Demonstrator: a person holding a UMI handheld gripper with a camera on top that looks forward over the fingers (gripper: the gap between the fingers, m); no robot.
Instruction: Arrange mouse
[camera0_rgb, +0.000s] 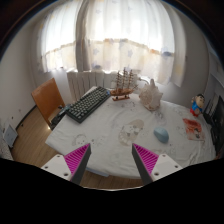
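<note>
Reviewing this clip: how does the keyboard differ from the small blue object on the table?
The keyboard is dark, long and flat, lying diagonally at the table's far side; the blue object is pale blue, small and rounded, nearer the open gripper. Both rest on the white table, untouched.

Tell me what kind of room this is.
Probably a room in a home, used as a desk area. A table with a white cloth holds a keyboard and a model ship, with curtained windows behind. The open gripper holds nothing.
</note>
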